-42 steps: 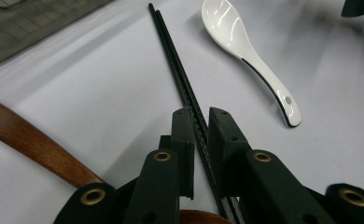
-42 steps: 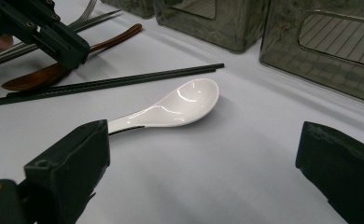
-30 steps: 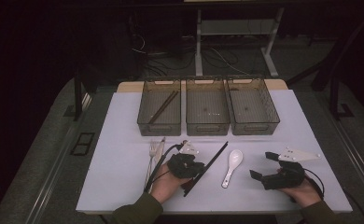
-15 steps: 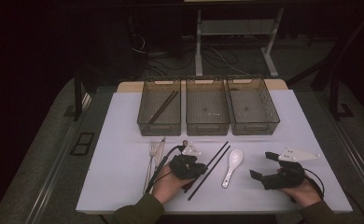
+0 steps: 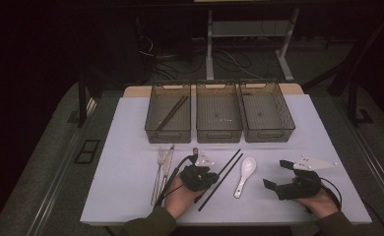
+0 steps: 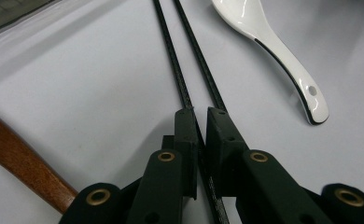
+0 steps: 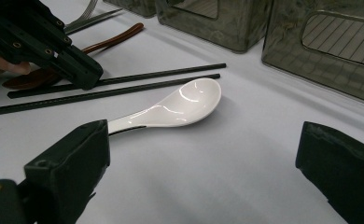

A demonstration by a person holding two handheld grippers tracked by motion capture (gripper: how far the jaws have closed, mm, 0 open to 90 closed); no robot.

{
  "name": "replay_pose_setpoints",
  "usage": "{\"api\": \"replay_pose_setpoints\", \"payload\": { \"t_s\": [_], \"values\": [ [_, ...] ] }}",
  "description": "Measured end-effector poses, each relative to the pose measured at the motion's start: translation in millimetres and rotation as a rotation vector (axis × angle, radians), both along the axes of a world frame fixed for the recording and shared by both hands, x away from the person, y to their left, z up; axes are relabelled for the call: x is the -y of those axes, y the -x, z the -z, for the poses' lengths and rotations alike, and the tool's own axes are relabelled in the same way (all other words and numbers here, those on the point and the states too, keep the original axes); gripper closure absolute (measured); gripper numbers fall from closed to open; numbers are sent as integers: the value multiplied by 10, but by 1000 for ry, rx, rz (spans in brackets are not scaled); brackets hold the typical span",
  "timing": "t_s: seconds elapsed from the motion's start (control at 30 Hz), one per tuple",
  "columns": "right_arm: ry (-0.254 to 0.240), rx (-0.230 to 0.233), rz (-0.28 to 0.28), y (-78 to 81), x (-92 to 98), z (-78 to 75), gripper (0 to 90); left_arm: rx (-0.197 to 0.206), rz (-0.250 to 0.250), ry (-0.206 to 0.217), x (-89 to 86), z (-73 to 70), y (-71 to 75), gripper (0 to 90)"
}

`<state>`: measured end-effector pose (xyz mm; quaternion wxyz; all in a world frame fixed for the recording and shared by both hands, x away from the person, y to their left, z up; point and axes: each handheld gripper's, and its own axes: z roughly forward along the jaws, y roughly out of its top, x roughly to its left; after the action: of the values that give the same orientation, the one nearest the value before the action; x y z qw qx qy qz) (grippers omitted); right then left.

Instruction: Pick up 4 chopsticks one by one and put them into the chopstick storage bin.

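My left fingers (image 6: 199, 122) have just been closing on 1 thin black chopstick (image 6: 182, 86); the second (image 6: 203, 70), just beside, may drag. My right fingers (image 7: 203, 177) gape empty.

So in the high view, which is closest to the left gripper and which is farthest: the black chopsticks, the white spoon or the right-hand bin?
1. Black chopsticks: one lies between the left gripper's jaws.
2. White spoon: lying just right of the chopsticks.
3. Right-hand bin: at the back right of the table.
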<state>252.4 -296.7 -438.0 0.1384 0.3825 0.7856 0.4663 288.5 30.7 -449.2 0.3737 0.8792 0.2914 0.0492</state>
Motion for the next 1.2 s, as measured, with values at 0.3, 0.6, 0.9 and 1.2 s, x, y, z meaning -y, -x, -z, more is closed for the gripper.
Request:
{"api": "replay_pose_setpoints", "payload": {
  "t_s": [0.3,0.6,0.9,1.2],
  "values": [
    [-1,0,1,0,0,-1,27,-4,-17,19,-13,7,-7,833],
    [-4,0,0,1,5,-2,27,-19,-34,47,-18,12,-21,850],
    [-4,0,1,1,3,-2,27,-26,-56,102,-28,-23,-23,851],
    [-3,0,1,1,3,-3,27,-35,-57,169,-18,-93,-16,852]
  ]
}}
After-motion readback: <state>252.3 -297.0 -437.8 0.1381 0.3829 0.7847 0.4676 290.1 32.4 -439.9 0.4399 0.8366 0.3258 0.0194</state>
